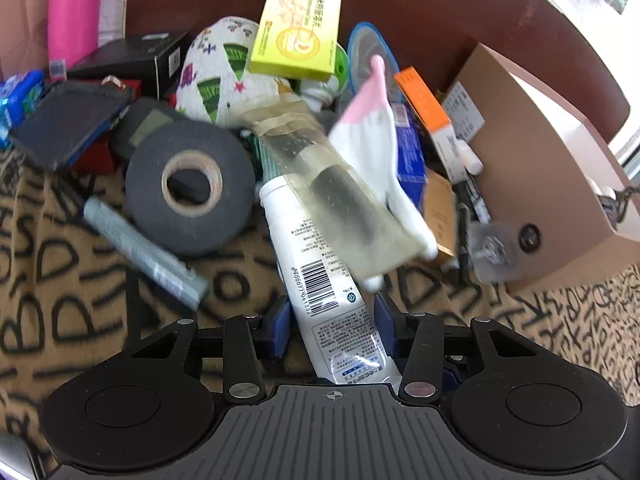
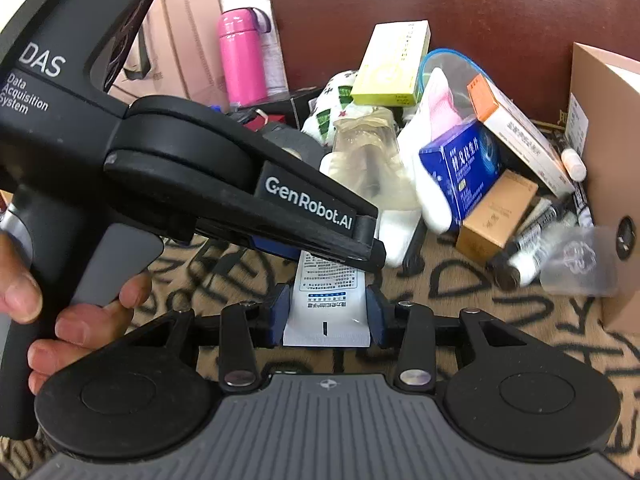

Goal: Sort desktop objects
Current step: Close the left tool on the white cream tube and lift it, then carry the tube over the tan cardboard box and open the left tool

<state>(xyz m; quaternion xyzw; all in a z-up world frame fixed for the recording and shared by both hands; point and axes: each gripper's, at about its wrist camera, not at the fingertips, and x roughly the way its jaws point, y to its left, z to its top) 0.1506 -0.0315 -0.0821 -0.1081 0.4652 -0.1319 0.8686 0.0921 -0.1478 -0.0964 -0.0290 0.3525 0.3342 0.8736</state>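
Observation:
A white tube with a barcode lies on the patterned cloth, its cap end under a clear packet. My left gripper has its blue pads on either side of the tube's middle, closed on it. My right gripper is shut on the tube's flat crimped end. The left gripper's body crosses the right wrist view from the left, held by a hand, its tip over the tube.
A pile lies behind: black tape roll, grey marker, yellow box, white-pink sock, blue box, orange-white box, small brown box, pink bottle. A cardboard box stands right.

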